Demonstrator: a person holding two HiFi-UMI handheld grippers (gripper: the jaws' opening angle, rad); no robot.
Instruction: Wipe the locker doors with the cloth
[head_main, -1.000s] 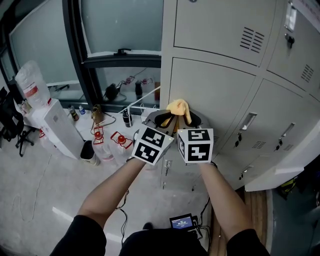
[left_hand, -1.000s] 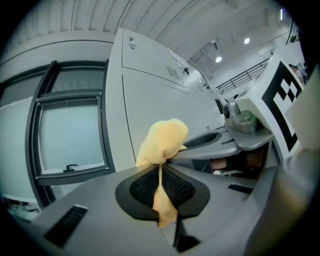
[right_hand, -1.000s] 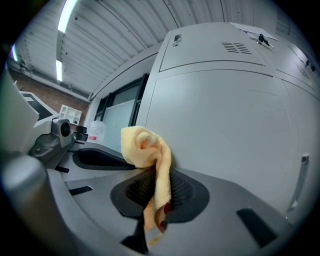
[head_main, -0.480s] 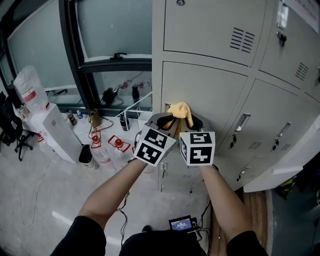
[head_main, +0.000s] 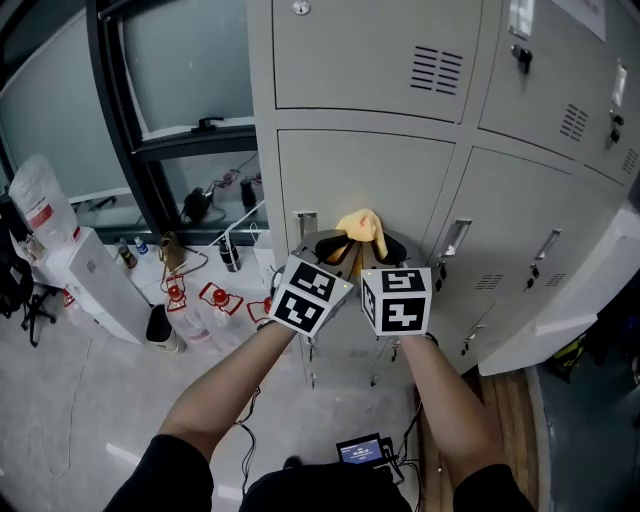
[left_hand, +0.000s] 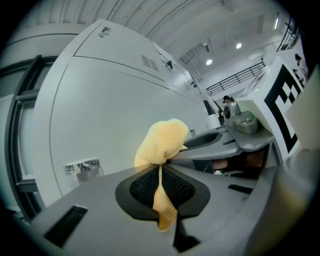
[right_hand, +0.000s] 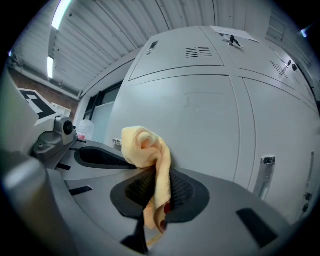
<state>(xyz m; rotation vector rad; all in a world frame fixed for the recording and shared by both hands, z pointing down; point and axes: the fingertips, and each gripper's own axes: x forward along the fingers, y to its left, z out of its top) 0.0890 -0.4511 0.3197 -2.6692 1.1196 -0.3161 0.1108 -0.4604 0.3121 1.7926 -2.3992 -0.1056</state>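
A small yellow cloth is bunched between my two grippers, held up in front of a grey locker door. My left gripper is shut on one side of the cloth, and its pads pinch a hanging strip. My right gripper is shut on the other side of the cloth. The wad sticks out past both jaw tips toward the door. Whether the cloth touches the door cannot be told. In the left gripper view, the right gripper lies close alongside.
Metal handles flank the door. More lockers run to the right, with a pale panel jutting out low. At left are a dark-framed window, bottles and a white unit. A small screen device lies by the feet.
Both grippers, still pinching the cloth, now stand further right across the locker door, away from its left edge. The head view has swung so the lockers fill more of the frame.
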